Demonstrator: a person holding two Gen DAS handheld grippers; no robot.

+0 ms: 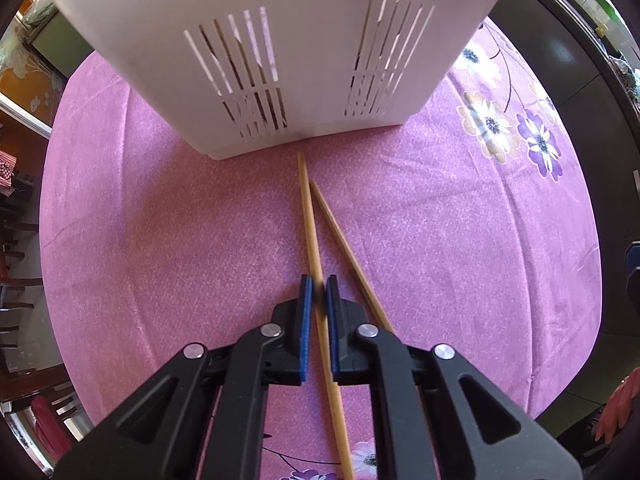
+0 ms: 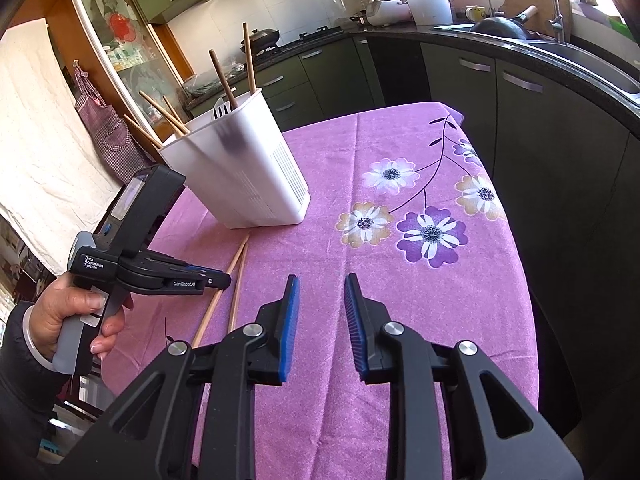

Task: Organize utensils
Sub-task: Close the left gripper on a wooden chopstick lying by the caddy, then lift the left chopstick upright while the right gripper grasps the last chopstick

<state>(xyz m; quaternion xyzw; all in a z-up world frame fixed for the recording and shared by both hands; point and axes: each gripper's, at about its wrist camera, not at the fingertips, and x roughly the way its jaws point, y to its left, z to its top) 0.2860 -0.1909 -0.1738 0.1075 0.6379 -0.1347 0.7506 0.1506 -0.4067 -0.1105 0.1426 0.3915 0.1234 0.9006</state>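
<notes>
A pink-purple tablecloth (image 2: 320, 168) printed with purple, white and tan flowers covers the table. The slotted utensil holder (image 2: 248, 168) is white. The chopsticks (image 1: 310, 216) are pale wood. Both black claws carry blue pads (image 2: 290, 320).

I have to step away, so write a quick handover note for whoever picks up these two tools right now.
Left tool: shut on one chopstick lying on the pink tablecloth.
Right tool: open, empty, above the cloth.
Second chopstick lies loose beside the first.
White holder already has several chopsticks and a fork.
Left to do: lift the gripped chopstick into the holder, then the other.
</notes>
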